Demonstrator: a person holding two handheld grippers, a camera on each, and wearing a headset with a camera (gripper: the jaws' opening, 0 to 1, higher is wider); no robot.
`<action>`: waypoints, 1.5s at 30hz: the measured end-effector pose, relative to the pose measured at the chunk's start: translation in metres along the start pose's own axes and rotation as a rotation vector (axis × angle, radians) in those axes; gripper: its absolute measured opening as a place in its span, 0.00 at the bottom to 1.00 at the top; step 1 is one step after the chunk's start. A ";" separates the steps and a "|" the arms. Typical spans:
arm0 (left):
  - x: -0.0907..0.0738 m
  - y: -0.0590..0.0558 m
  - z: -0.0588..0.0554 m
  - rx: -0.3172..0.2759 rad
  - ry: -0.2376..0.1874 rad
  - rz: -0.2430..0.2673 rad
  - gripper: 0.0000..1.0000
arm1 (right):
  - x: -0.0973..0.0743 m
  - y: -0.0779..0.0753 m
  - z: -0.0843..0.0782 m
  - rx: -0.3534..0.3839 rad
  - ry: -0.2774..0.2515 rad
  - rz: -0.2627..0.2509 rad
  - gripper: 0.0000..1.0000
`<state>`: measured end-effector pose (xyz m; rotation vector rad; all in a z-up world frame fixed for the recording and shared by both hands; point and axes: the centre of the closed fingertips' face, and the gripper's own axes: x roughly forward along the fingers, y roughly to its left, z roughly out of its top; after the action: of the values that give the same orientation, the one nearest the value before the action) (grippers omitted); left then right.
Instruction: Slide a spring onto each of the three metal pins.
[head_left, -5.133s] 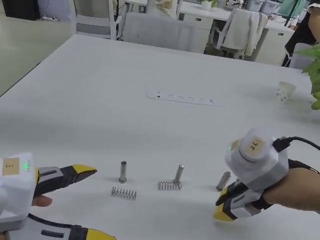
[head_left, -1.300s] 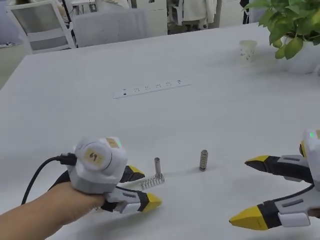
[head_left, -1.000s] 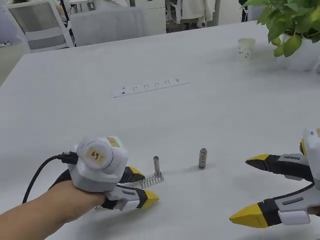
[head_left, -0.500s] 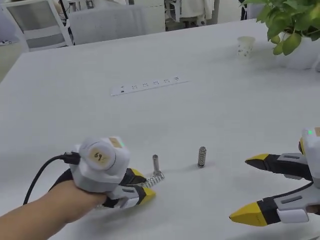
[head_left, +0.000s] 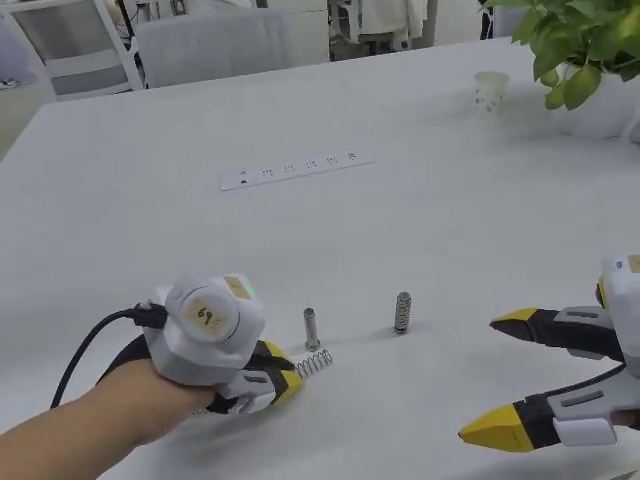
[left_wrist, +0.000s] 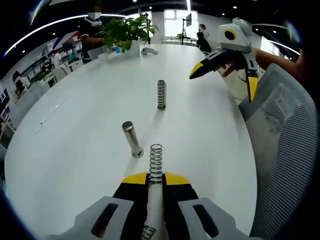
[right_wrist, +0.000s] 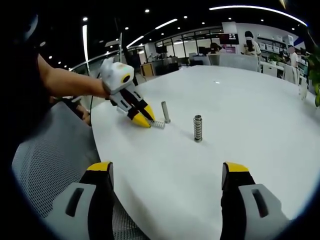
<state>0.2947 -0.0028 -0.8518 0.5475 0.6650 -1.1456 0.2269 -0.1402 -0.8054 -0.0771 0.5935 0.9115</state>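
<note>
The small coiled steel spring (left_wrist: 156, 162) lies at the level of the white worktop (head_left: 300, 230). Its long axis runs straight out along the fingers that hold it — roughly horizontal, not upright. The bare upright metal pin (left_wrist: 131, 140) stands just beside the spring's free end, to its left in the left gripper view, and apart from it. The left gripper (left_wrist: 155, 178) has its yellow-tipped fingers (left_wrist: 134, 181) drawn narrow and clamped on the rear coils.

Judgement: the spring axis must be turned to vertical and its open end brought over the pin top before it can slide down.

Further out stands a second pin already sleeved by a spring (left_wrist: 161, 94). The right gripper (head_left: 482, 380) hovers well apart, fingers spread wide and empty — the left gripper is much the nearer to the bare pin.
</note>
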 end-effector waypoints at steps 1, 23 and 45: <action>0.000 -0.001 0.000 0.004 0.001 0.000 0.02 | 0.000 0.000 0.000 -0.002 -0.001 -0.001 0.90; -0.021 -0.018 0.012 0.041 -0.051 -0.007 0.02 | 0.003 0.009 0.003 -0.017 0.027 0.016 0.88; -0.043 -0.030 0.014 0.067 -0.096 -0.018 0.02 | 0.019 0.036 0.008 -0.055 0.097 0.109 0.79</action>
<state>0.2577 0.0051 -0.8130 0.5407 0.5511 -1.2075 0.2117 -0.1016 -0.8020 -0.1398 0.6678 1.0341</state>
